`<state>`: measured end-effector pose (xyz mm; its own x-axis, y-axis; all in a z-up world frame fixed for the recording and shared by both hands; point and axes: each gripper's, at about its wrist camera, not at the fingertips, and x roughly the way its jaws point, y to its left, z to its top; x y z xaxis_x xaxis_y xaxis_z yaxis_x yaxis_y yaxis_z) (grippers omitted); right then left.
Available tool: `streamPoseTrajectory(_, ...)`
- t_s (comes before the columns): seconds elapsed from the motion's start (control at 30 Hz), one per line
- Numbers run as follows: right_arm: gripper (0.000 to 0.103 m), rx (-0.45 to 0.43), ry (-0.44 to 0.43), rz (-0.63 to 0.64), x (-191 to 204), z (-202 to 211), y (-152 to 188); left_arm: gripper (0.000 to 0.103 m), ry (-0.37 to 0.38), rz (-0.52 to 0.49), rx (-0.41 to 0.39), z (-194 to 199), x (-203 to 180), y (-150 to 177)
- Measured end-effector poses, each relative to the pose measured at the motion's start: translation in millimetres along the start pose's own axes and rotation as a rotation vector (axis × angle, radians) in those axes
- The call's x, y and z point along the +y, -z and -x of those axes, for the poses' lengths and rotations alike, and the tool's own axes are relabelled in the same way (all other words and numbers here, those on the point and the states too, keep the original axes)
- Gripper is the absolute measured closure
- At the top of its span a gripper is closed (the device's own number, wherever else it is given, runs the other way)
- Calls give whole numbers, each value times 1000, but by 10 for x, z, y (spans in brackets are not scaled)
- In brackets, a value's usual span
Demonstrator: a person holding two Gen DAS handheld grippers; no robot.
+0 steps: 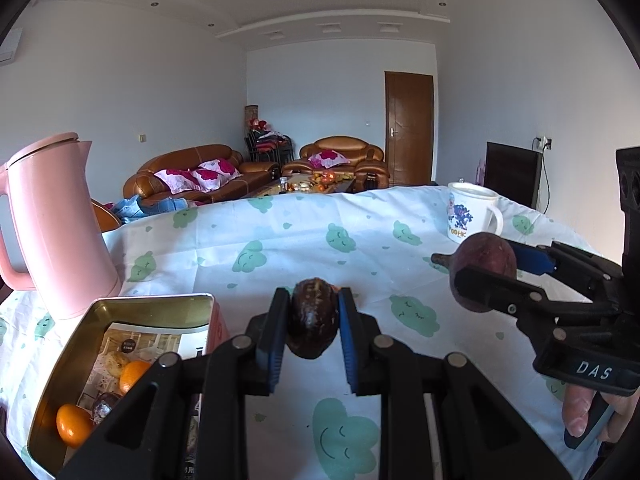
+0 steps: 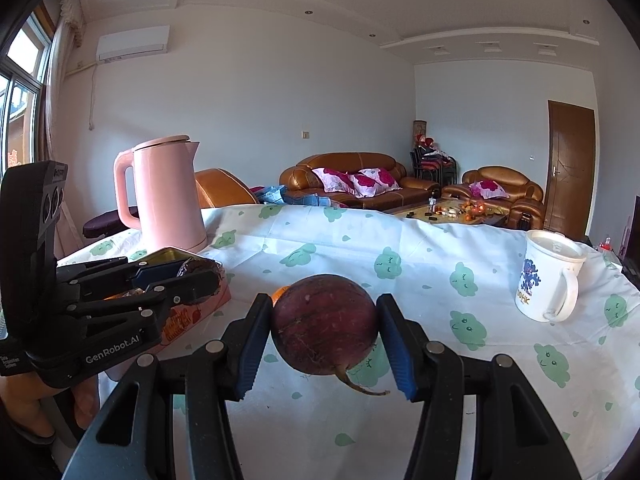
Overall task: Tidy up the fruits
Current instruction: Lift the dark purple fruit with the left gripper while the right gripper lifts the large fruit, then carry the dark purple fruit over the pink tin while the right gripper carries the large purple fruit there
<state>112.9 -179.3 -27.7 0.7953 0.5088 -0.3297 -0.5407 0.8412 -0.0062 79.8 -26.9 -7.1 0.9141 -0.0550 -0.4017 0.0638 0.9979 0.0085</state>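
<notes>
My left gripper (image 1: 313,326) is shut on a small dark brown fruit (image 1: 311,322) and holds it above the tablecloth, just right of an open metal tin (image 1: 148,312). The tin holds two oranges (image 1: 73,424) and other items. My right gripper (image 2: 325,344) is shut on a round dark purple fruit (image 2: 324,322) with a thin stem, held above the cloth. It also shows in the left wrist view (image 1: 482,270) at the right. A bit of an orange (image 2: 279,293) peeks out behind the purple fruit. The left gripper shows in the right wrist view (image 2: 200,276) over the tin.
A pink kettle (image 1: 52,224) stands behind the tin at the left. A white printed mug (image 2: 548,276) stands at the right. The table wears a white cloth (image 1: 304,236) with green cloud prints. Sofas and a coffee table lie beyond.
</notes>
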Motion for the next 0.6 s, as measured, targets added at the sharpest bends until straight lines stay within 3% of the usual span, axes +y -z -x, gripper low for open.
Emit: streamPoseTrajectory(0.6, 48, -55, 12, 7, 5, 124, 8, 78, -5, 9, -52, 110, 11, 22)
